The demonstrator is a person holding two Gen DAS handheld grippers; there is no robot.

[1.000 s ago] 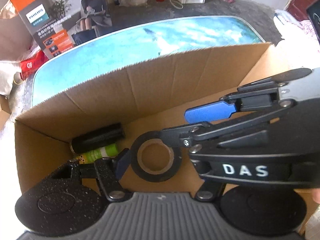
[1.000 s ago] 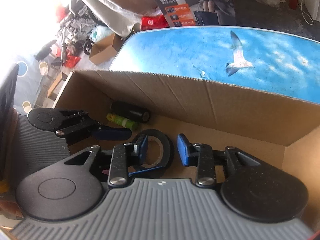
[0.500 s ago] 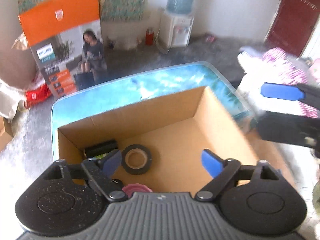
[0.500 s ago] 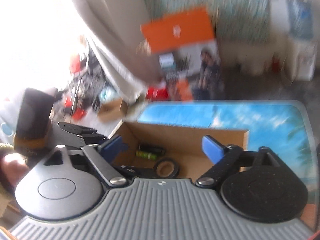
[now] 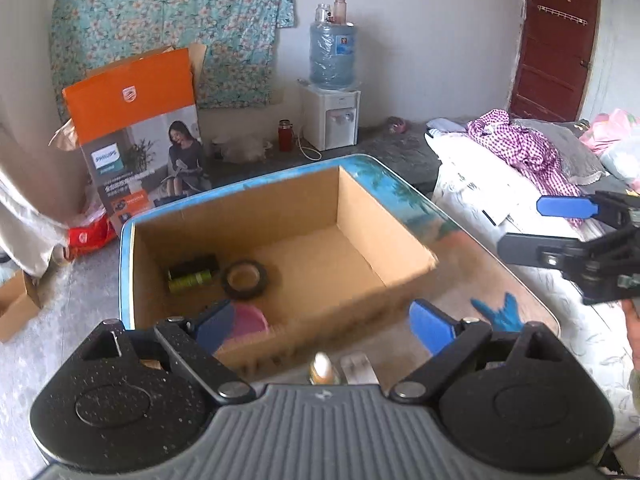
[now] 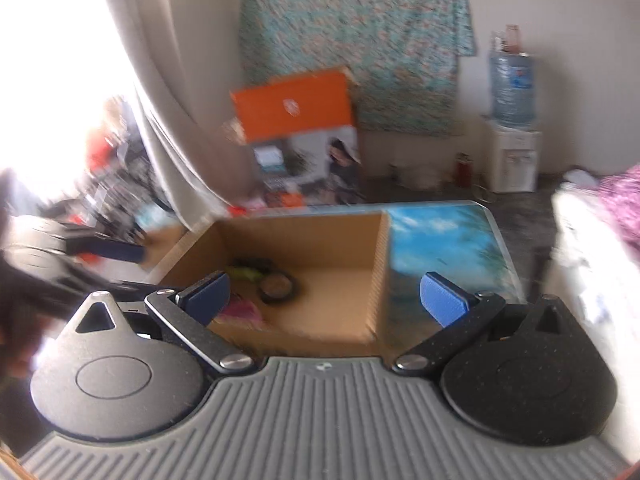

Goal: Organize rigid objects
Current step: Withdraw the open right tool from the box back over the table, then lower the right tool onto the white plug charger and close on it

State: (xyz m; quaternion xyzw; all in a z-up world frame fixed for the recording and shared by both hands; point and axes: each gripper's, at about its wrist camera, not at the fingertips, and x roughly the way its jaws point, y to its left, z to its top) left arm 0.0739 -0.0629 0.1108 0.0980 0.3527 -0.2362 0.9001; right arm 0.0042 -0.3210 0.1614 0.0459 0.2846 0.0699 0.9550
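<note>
Both grippers, left gripper [image 5: 324, 322] and right gripper [image 6: 324, 294], have just been opening their jaws, now empty. In the cardboard box [image 5: 372, 216], the tape roll [image 5: 244, 279] looks light and stiff; grip across its rim.

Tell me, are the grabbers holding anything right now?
No. The left gripper and right gripper are both open with nothing between their pads. The black tape roll lies in the cardboard box.

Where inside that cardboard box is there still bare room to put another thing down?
The cardboard box floor is bare across its right half, between the tape roll and the right wall. The left end is crowded: black cylinder, green can, pink object.
</note>
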